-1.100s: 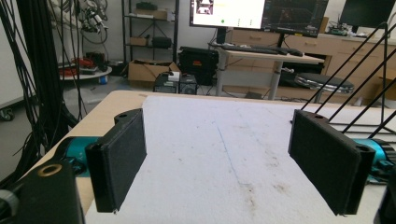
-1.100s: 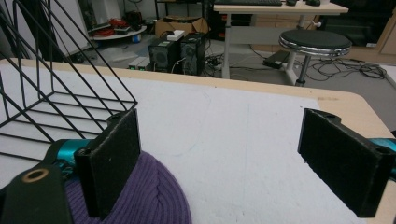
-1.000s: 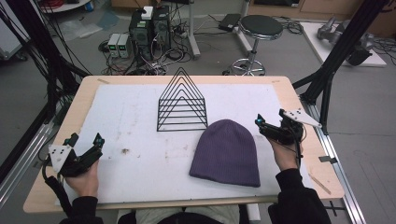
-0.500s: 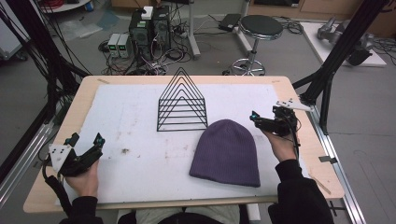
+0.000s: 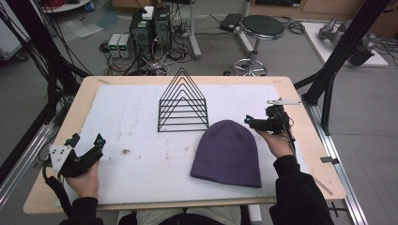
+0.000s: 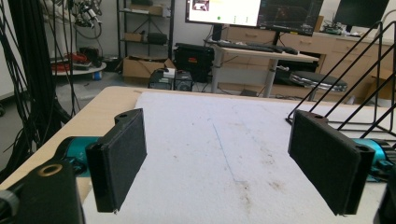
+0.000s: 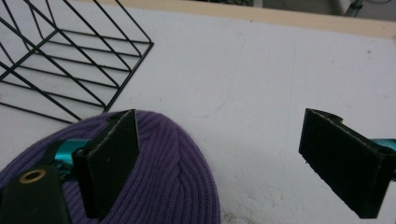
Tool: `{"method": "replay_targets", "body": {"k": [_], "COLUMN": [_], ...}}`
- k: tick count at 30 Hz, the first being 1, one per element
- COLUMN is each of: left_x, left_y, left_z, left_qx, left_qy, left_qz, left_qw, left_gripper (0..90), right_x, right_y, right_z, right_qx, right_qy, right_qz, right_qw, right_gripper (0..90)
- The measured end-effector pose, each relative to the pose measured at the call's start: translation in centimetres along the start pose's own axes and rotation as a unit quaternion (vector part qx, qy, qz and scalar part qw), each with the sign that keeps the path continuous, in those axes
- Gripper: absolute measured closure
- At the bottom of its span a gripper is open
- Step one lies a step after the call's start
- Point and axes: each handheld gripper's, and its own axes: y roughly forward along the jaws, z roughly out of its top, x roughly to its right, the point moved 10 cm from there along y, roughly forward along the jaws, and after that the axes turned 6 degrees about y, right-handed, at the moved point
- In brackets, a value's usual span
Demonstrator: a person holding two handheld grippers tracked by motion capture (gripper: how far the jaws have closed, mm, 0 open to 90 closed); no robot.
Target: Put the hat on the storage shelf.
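Ribbed purple knit beanie lies flat; right gripper beside its crown, both grippers' fingers spread.

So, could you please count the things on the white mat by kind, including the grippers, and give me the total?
Purple knit hat: 1
Black wire rack: 1
Grippers: 2, the left gripper and the right gripper, both open and empty
Total: 4
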Motion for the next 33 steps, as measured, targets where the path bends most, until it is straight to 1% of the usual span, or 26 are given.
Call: {"method": "replay_targets", "body": {"k": [1,2,3,6,8,9,10,11,13,14,16,18,20,22,23,24,26,28,30,32,33], "left_x": [0.0,0.0,0.0,0.0,0.0,0.0,0.0,0.1,0.1,0.0,0.1,0.1,0.2,0.2,0.2,0.1,0.1,0.1,0.1,0.1,0.1], "left_y": [0.0,0.0,0.0,0.0,0.0,0.1,0.1,0.0,0.0,0.0,0.1,0.1,0.1,0.1,0.1,0.1,0.1,0.1,0.1,0.1,0.1], "left_z": [0.0,0.0,0.0,0.0,0.0,-0.1,-0.1,-0.1,0.0,0.0,-0.1,-0.1,-0.1,-0.1,-0.1,-0.1,-0.1,-0.1,-0.1,-0.1,-0.1], "left_qx": [0.000,0.001,0.000,-0.001,-0.001,-0.002,-0.002,-0.001,-0.001,-0.001,-0.001,-0.002,-0.003,-0.002,-0.002,-0.002,0.000,0.000,0.001,0.002,0.002], "left_qy": [0.000,-0.002,-0.002,-0.001,0.000,0.000,0.000,0.000,0.001,0.000,-0.001,-0.001,-0.003,-0.002,-0.002,-0.002,-0.002,-0.002,-0.002,-0.002,-0.002], "left_qz": [0.000,-0.001,-0.002,-0.002,-0.002,-0.002,-0.002,-0.002,-0.002,-0.002,-0.003,-0.004,-0.006,-0.006,-0.006,-0.006,-0.007,-0.007,-0.007,-0.007,-0.007], "left_qw": [1.0000,1.0000,1.0000,1.0000,1.0000,1.0000,1.0000,1.0000,1.0000,1.0000,1.0000,1.0000,1.0000,1.0000,1.0000,1.0000,1.0000,1.0000,1.0000,1.0000,1.0000], "left_gripper": [19.6,19.6,19.6,19.5,19.5,19.5,19.5,19.5,19.5,19.5,19.5,19.5,19.5,19.5,19.5,19.5,20.2,20.5,20.5,20.5,20.5], "right_x": [0.0,0.1,0.1,-0.1,-0.2,-0.2,-0.4,-0.4,-0.5,-0.6,-0.7,-0.8,-0.9,-1.0,-1.0,-1.0,-1.1,-1.3,-1.3,-1.2,-1.2], "right_y": [0.2,0.4,0.4,0.9,1.2,1.2,1.6,1.6,1.9,2.2,2.5,3.0,3.4,3.6,4.0,4.0,4.4,4.8,5.0,5.4,5.4], "right_z": [-0.1,-0.2,-0.2,-0.4,-0.6,-0.6,-0.9,-0.9,-1.1,-1.4,-1.6,-1.8,-2.2,-2.3,-2.7,-2.7,-3.1,-3.8,-3.9,-4.5,-4.5], "right_qx": [-0.007,-0.013,-0.013,-0.023,-0.033,-0.033,-0.045,-0.045,-0.055,-0.065,-0.071,-0.077,-0.088,-0.093,-0.104,-0.104,-0.117,-0.134,-0.138,-0.155,-0.155], "right_qy": [0.002,-0.001,-0.001,0.008,0.006,0.006,0.008,0.008,0.007,0.003,-0.002,-0.006,-0.012,-0.015,-0.019,-0.019,-0.024,-0.020,-0.021,-0.019,-0.019], "right_qz": [0.003,0.004,0.004,0.019,0.022,0.022,0.030,0.030,0.033,0.034,0.027,0.029,0.025,0.025,0.020,0.020,0.017,0.015,0.014,0.009,0.009], "right_qw": [1.0000,0.9999,0.9999,0.9995,0.9992,0.9992,0.9985,0.9985,0.9979,0.9973,0.9971,0.9966,0.9957,0.9952,0.9942,0.9942,0.9927,0.9906,0.9901,0.9877,0.9877], "right_gripper": [11.5,11.5,11.5,11.5,11.5,11.5,11.5,11.5,11.5,11.5,11.5,11.5,11.5,11.5,11.5,11.5,11.5,11.4,11.4,11.4,11.4]}}
